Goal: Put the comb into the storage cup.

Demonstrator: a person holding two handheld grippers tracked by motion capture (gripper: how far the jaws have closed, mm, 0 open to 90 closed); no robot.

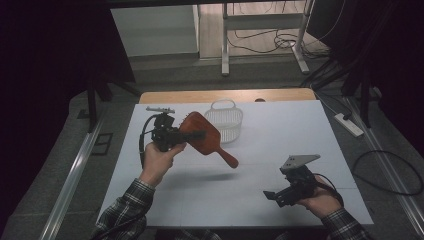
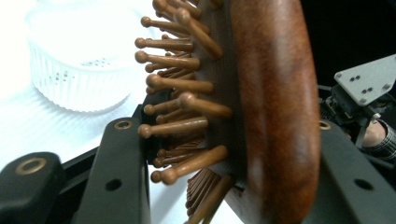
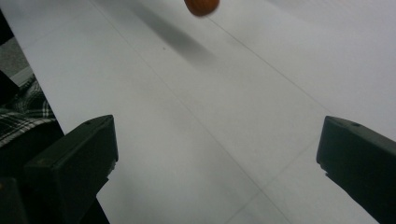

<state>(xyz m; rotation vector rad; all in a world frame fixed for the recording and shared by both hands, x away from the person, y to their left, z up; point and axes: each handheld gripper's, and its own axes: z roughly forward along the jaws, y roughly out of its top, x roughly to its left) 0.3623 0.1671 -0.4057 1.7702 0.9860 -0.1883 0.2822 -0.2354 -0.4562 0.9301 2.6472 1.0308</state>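
Observation:
A brown wooden hairbrush [image 1: 204, 136] hangs in the air above the white table [image 1: 280, 125], its handle pointing down and right. My left gripper [image 1: 192, 136] is shut on the brush head; in the left gripper view the two black jaws clamp the hairbrush [image 2: 275, 107], with its wooden bristles facing left. A white plastic basket [image 1: 225, 120] stands just behind the brush, and the basket [image 2: 79, 70] also shows at the upper left of that view. My right gripper [image 1: 267, 195] rests low near the table's front right, jaws wide apart and nothing between them. The handle tip [image 3: 201, 5] peeks into the right gripper view.
The table's wooden far edge [image 1: 225, 95] lies behind the basket. A metal desk frame [image 1: 260, 35] and cables stand on the floor beyond. A power strip [image 1: 350, 125] lies on the floor at the right. Plaid sleeves [image 1: 125, 210] enter from the bottom.

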